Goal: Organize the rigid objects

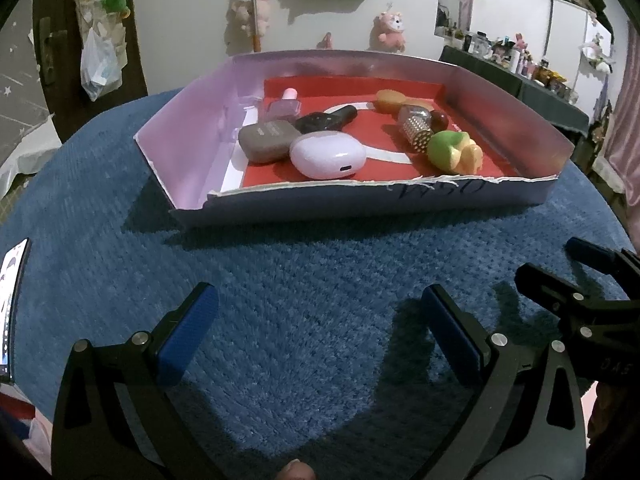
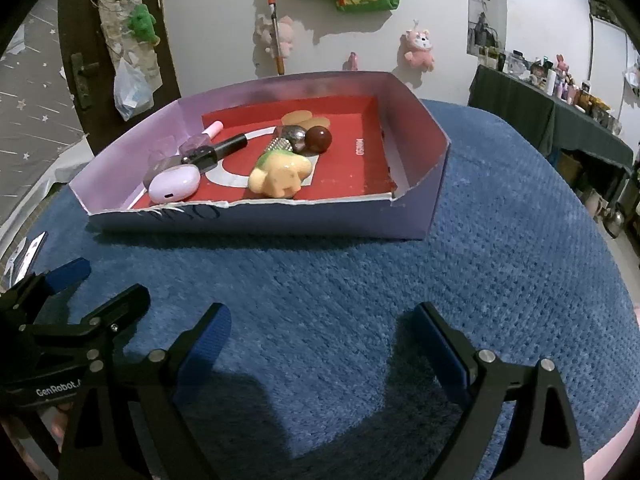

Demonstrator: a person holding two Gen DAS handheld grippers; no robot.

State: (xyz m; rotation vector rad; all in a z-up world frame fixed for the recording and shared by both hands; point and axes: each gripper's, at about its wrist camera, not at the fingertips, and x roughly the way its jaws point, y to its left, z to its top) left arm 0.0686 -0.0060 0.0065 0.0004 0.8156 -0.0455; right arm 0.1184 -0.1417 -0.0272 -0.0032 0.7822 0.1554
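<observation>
A shallow lilac cardboard box (image 1: pixel 472 200) (image 2: pixel 256 222) with a red floor stands on a blue carpet. Inside lie a lilac earbud case (image 1: pixel 328 156) (image 2: pixel 174 186), a grey case (image 1: pixel 268 140), a pink nail polish bottle (image 1: pixel 285 104), a black tube (image 1: pixel 326 120) (image 2: pixel 224 148), a studded silver piece (image 1: pixel 416 130), a brown ball (image 2: pixel 319 138) and a yellow-green toy figure (image 1: pixel 454 152) (image 2: pixel 280 176). My left gripper (image 1: pixel 320 324) hangs open over bare carpet in front of the box. My right gripper (image 2: pixel 322 340) is open too, beside it, with nothing between its fingers.
A phone (image 1: pixel 10 304) lies at the carpet's left edge. A wall with plush toys (image 2: pixel 419 46) and a dark door (image 2: pixel 100 40) stands behind the box. A cluttered dark table (image 2: pixel 560 112) is at the far right. The right gripper shows at the left view's right edge (image 1: pixel 580 292).
</observation>
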